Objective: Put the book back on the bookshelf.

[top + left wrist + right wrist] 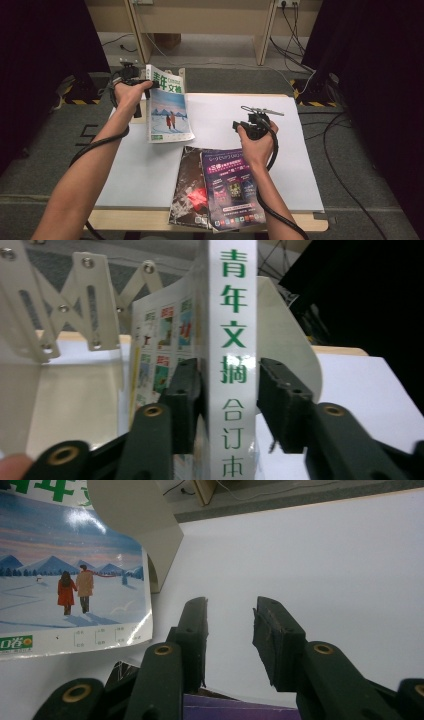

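The thick white-spined magazine with the snow-scene cover (pixel 169 107) is held up off the worktop at its far left part, just beside a cream folding rack (pixel 60 305); its spine carries green Chinese characters reading 青年文摘 and below them 合订本, running top to bottom in the left gripper view; the cover shows two small figures, one in red and one in tan, walking on snow toward blue mountains, with large green characters at the top and a small green label at the lower left corner; in the high view the long axis runs from the far edge toward the person, the title end farthest away and the cover facing up and to the right, the lower part curling loose. The left tool (pixel 227 385) has its two black jaws on either side of the spine, the left jaw against the cover side and the right jaw at the spine's other edge, so it grips the magazine by its spine. The right tool (pixel 230 630) stands over the bare white worktop (pixel 300 150) near its middle, jaws moderately apart with nothing between them. Nearer the person lie a purple-covered magazine (pixel 231 187) and, under its left edge, a dark glossy magazine (pixel 190 187), both hanging over the worktop's near edge.
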The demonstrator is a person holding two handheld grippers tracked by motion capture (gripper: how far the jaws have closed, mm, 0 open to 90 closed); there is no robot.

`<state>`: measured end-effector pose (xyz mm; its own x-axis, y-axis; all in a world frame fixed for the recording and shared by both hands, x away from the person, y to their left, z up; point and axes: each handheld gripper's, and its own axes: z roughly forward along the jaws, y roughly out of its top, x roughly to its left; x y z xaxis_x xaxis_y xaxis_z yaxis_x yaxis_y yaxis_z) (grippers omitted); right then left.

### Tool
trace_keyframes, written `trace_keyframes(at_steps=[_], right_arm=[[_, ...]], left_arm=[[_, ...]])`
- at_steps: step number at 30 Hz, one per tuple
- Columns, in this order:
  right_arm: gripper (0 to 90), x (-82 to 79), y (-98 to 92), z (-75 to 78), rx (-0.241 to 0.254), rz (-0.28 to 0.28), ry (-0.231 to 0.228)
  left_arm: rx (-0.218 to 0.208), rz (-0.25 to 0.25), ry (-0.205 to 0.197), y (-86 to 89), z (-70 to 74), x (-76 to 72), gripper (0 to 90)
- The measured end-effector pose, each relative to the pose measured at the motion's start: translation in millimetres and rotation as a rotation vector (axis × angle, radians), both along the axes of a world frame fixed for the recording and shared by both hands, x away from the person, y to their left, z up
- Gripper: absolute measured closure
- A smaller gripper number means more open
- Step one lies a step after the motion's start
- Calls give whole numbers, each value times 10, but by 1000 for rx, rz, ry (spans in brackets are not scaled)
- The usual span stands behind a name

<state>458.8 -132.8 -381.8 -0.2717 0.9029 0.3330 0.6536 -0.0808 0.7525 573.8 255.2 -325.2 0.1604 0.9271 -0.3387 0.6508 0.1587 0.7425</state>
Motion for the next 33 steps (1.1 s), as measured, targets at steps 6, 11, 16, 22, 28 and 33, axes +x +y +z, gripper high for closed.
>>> trace_keyframes(at_steps=[6, 11, 16, 22, 28, 33], right_arm=[[658, 1, 15, -42, 9, 2, 14], [658, -3, -3, -50, 10, 1, 18], [658, -8, -53, -56, 11, -8, 25], [660, -31, -107, -35, 2, -14, 16], [663, -56, -130, -14, -2, -21, 3], [665, -56, -137, -38, -7, -14, 1]], left_arm=[[71, 28, 41, -48, -33, 23, 716], [87, 10, 38, -60, -45, 13, 726], [38, -13, -2, -42, 28, -71, 730], [27, -55, -105, -68, 301, -232, 732], [6, -27, -250, -192, 466, -311, 733], [11, -5, -347, -330, 429, -247, 732]])
